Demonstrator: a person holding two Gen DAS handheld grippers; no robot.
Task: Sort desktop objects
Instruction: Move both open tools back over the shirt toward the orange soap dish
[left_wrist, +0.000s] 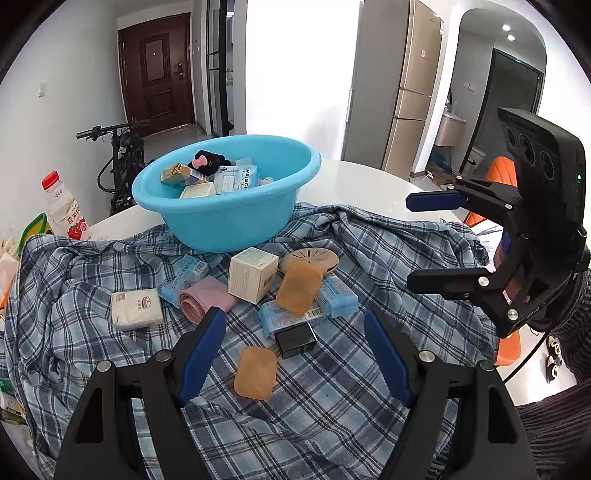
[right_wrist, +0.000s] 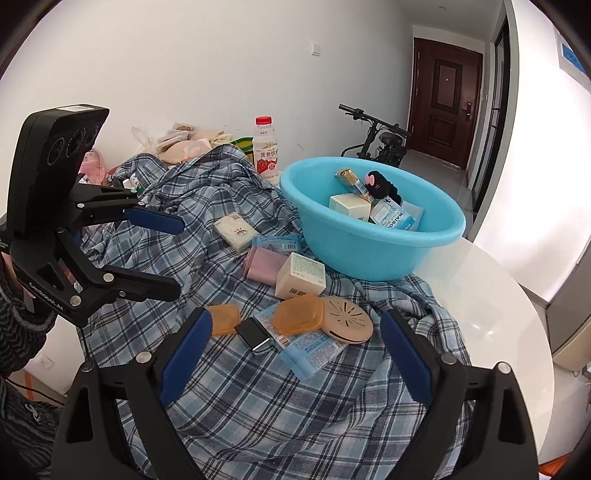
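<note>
Holding boxes and packets, the blue basin (left_wrist: 229, 218) sits beyond both empty, apart claws.

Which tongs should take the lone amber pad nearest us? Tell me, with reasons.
Left. The amber pad sits framed between the fingers of the open, empty left tongs. For the right tongs, also open and empty, it lies off by their left finger.

I'm seeing a bicycle (left_wrist: 122, 162) leaning by the wall. A dark door (left_wrist: 157, 72) is standing behind, a fridge (left_wrist: 399, 88) rightward.
</note>
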